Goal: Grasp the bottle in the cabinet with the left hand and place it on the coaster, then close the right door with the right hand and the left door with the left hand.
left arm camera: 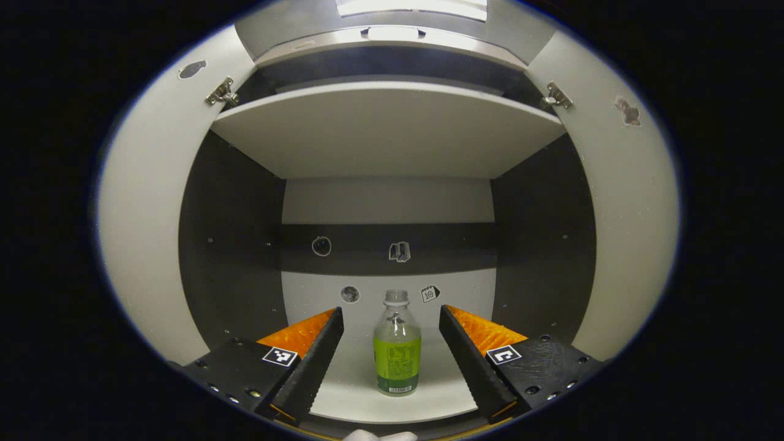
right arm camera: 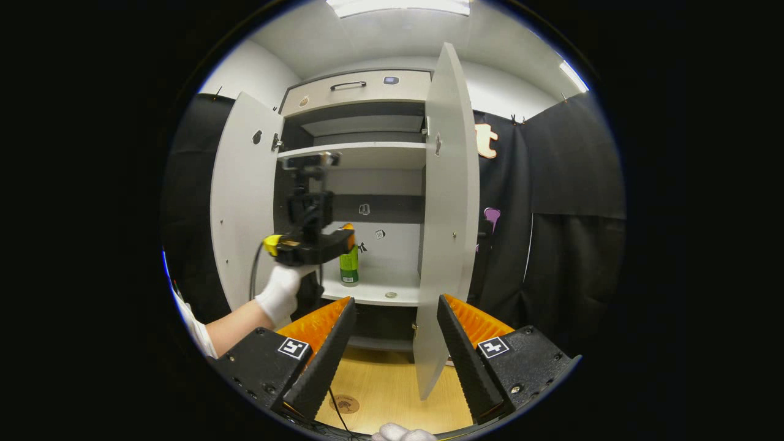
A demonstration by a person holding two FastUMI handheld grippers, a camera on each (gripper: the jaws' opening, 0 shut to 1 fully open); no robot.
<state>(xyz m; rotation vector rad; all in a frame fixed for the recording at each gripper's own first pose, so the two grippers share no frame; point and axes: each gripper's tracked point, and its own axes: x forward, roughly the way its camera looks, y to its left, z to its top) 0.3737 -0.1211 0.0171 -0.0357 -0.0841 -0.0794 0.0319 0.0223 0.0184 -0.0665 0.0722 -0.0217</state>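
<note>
Spread wide, the left tool point(left arm camera: 392, 324) frames but doesn't touch the clear green-labelled plastic bottle point(left arm camera: 397, 350) on the grey cabinet's point(right arm camera: 373, 98) lower shelf point(left arm camera: 358, 392). Both tall doors stand open; round wooden coaster point(right arm camera: 344, 404) waits on the desk. Right tool point(right arm camera: 392, 312), released, holds nothing. Every step remains.

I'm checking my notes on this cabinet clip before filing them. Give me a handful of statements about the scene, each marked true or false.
1. The bottle stands upright on a cabinet shelf. True.
2. The left gripper is clamped on the bottle. False: its fingers are spread, the bottle between them untouched.
3. Both cabinet doors are open. True: left door and right door stand open.
4. The right gripper holds the right door. False: it is open, apart from it.
5. The coaster lies on the wooden surface below. True.
</note>
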